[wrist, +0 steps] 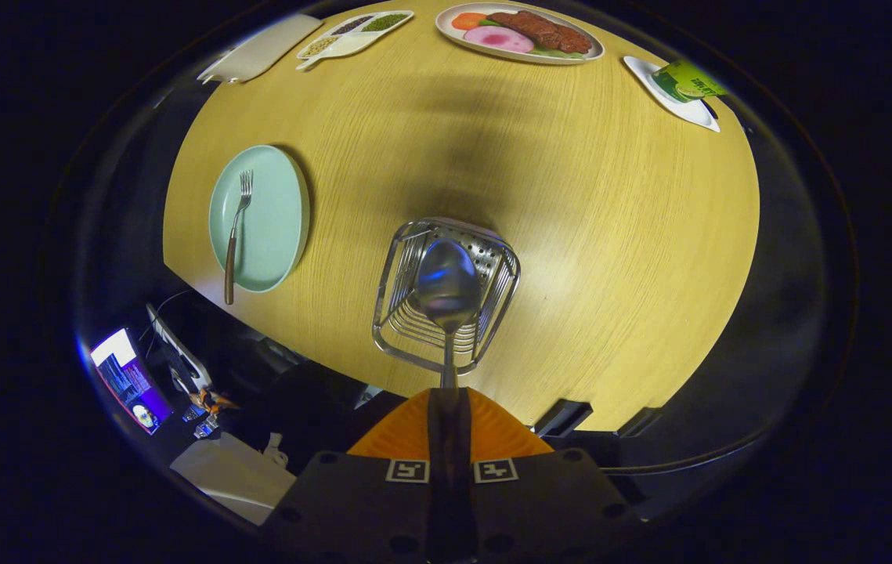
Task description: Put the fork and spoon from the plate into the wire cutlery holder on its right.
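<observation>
Gripper [449, 407] clamps spoon [446, 286] above holder [395, 274]; fork [236, 227] on plate [277, 235].

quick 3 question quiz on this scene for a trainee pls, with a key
1. True or false: the fork has already left the green plate.
2. What is the claw shut on?
A. spoon
B. fork
C. nothing
3. Fill in: the spoon's bowl hangs over the wire ____.

Key:
1. False; it lies on the plate, handle past the rim.
2. A; both fingers press on the spoon's handle.
3. Cutlery holder, which stands on the wooden table.
</observation>
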Action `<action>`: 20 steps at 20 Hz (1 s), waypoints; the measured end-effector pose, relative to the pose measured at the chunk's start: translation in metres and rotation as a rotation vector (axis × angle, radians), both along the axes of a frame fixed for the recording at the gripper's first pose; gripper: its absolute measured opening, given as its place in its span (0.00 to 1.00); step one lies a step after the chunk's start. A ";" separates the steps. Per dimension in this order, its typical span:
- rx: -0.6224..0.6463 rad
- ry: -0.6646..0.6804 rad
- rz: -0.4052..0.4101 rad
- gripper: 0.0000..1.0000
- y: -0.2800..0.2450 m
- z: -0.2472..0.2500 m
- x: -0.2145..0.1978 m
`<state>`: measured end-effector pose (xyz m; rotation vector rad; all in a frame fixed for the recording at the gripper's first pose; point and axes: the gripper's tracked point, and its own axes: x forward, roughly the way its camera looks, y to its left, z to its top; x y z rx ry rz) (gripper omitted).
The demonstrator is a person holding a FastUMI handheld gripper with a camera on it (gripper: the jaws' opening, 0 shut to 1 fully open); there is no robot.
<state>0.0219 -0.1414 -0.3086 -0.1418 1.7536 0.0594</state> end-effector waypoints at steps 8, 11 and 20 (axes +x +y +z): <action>0.000 -0.069 0.026 0.34 0.002 0.003 0.009; 0.004 -0.154 0.056 0.77 0.007 0.019 0.013; 0.116 -0.810 -0.063 1.00 0.080 0.126 0.047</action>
